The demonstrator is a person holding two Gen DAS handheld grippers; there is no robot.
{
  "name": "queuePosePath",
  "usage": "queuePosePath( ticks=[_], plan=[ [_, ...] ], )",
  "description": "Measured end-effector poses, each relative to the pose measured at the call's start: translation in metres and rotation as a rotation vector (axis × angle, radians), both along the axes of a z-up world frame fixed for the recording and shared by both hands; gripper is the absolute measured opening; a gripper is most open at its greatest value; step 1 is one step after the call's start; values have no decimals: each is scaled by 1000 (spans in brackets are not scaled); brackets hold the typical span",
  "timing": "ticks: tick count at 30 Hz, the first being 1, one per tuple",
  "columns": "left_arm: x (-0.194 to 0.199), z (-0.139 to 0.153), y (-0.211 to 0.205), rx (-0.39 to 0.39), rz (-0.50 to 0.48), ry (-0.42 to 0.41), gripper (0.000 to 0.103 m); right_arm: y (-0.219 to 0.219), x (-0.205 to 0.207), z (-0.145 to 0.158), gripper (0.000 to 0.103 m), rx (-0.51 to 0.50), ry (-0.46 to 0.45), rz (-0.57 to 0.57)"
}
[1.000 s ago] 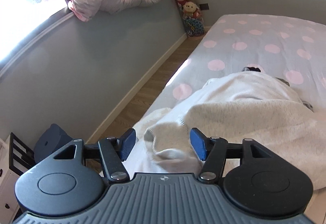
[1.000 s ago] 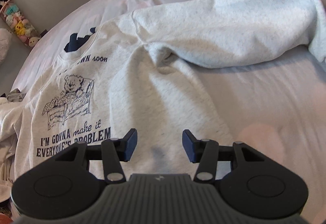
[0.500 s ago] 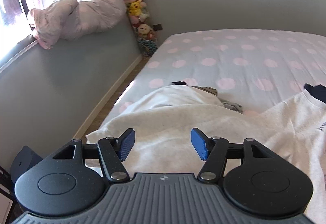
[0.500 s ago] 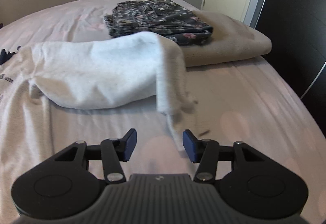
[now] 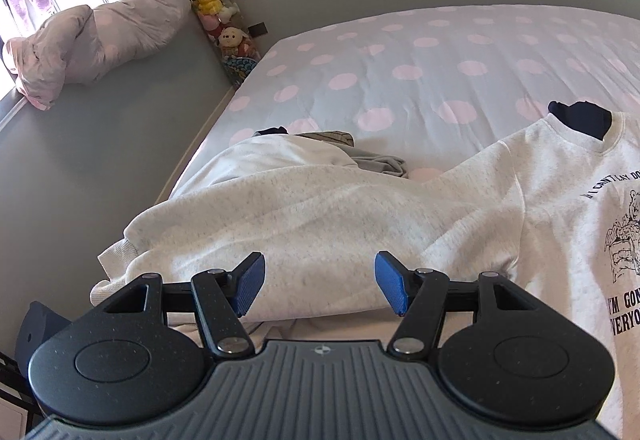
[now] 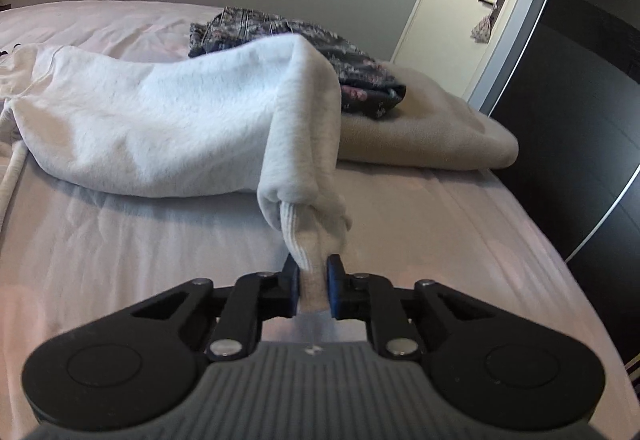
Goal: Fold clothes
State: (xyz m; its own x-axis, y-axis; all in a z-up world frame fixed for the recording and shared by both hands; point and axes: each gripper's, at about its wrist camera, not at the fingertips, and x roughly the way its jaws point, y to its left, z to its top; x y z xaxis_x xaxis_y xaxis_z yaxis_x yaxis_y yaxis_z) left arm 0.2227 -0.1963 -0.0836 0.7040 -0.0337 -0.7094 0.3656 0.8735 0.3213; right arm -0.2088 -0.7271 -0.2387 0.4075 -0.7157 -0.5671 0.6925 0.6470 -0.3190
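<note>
A pale grey fleece sweatshirt (image 5: 460,207) lies spread on a pink polka-dot bed (image 5: 400,51). The right gripper (image 6: 313,286) is closing, pinching the ribbed sleeve cuff (image 6: 308,244). The left gripper (image 5: 320,286) hovers wide open above the other sleeve (image 5: 280,215), gripping nothing.

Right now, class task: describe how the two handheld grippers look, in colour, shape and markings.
Both match. The left gripper and right gripper have ribbed grey bodies bearing a small round emblem, black rounded housings with circular discs, black linkage arms with silver pivots, and blue finger pads.
</note>
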Motion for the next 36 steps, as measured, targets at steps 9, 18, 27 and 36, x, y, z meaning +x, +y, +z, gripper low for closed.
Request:
queuePosePath(
  ticks=[9,18,27,36],
  plan=[
    [-13,-9,-18,-37,-67,17,59,-34,-19,112,10,20,-132,-71],
    [-25,-6,-24,-86,-106,34,59,-115,12,168,9,192,-129,-312],
    [-17,-26,-36,-27,-103,82,59,-177,42,88,8,212,28,-443],
    [7,-48,-56,-33,-114,118,59,-191,52,57,12,216,87,-415]
  ],
)
